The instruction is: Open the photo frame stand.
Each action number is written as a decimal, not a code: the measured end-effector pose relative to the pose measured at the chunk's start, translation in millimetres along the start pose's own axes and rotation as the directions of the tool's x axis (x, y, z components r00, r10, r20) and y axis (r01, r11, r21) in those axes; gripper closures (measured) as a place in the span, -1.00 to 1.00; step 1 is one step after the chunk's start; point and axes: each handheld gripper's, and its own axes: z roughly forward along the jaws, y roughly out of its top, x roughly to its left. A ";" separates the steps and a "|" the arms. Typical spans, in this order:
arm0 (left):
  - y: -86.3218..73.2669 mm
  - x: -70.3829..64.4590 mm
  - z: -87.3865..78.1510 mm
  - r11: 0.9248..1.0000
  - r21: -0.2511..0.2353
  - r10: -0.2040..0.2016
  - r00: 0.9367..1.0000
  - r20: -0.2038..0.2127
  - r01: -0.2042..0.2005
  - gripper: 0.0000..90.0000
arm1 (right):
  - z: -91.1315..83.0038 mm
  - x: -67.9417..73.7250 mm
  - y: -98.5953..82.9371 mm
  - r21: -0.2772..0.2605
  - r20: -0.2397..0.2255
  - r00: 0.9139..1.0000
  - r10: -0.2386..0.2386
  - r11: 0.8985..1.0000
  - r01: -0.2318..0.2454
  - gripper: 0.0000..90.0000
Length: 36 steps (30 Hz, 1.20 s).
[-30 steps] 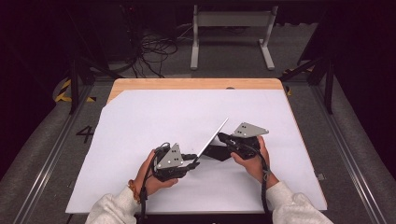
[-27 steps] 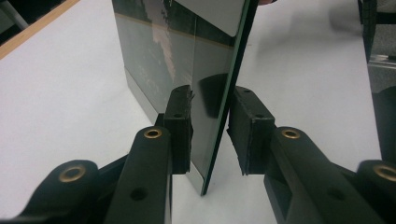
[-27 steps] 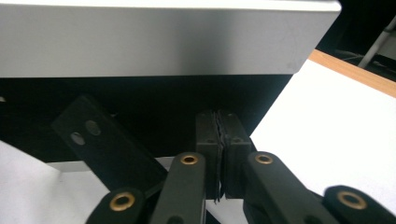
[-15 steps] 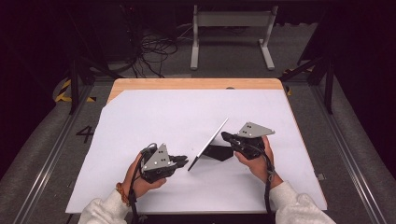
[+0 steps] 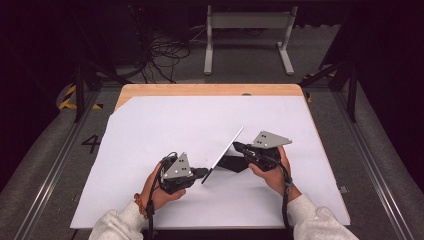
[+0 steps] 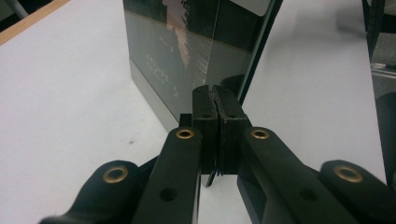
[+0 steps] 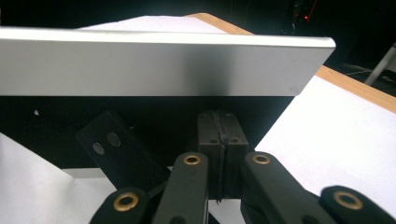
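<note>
on the near middle of the white table cover (image 5: pixel 150 130), in the high view, a thin flat panel (image 5: pixel 223 155) with a silvery edge stands tilted up on edge, running from near-left to far-right between the two grippers. the left gripper (image 5: pixel 200 173) sits just at the panel's near-left end, its grey three-cornered plate facing up and a hand in a pale sleeve wrapped around it. the right gripper (image 5: pixel 238 147) is on the right side of the panel, near its far end, with a dark shadow or dark piece under it on the cover. a wooden table edge (image 5: pixel 210 90) shows beyond the cover at the far side.

along the left gripper view, the left gripper (image 6: pixel 215 95) has its jaws pressed together, with a thin edge caught between the pads at the panel's lower corner; the glossy dark face of the panel (image 6: pixel 187 51) rises just past the tips and mirrors the surroundings. white cover lies on both sides.

along the right gripper view, the right gripper (image 7: pixel 218 121) likewise has its jaws pressed together, a thin sheet edge visible between the pads. the panel's brushed silver band (image 7: pixel 154 63) crosses the frame above the tips, with a dark surface beneath it. a small black bracket (image 7: pixel 119 154) with two round marks sits left of the jaws.
</note>
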 end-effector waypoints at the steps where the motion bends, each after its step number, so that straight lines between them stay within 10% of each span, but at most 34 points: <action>1: 0.6 -0.9 0.5 1.000 0.000 0.002 1.000 0.000 -0.002 0.96 | 0.2 0.0 0.0 -0.001 0.000 1.000 0.001 1.000 -0.001 1.00; 36: 16.0 -22.5 22.9 0.999 -0.013 0.052 0.996 0.073 -0.051 0.96 | 9.6 7.2 -3.7 -0.007 -0.037 0.999 -0.014 1.000 0.014 0.97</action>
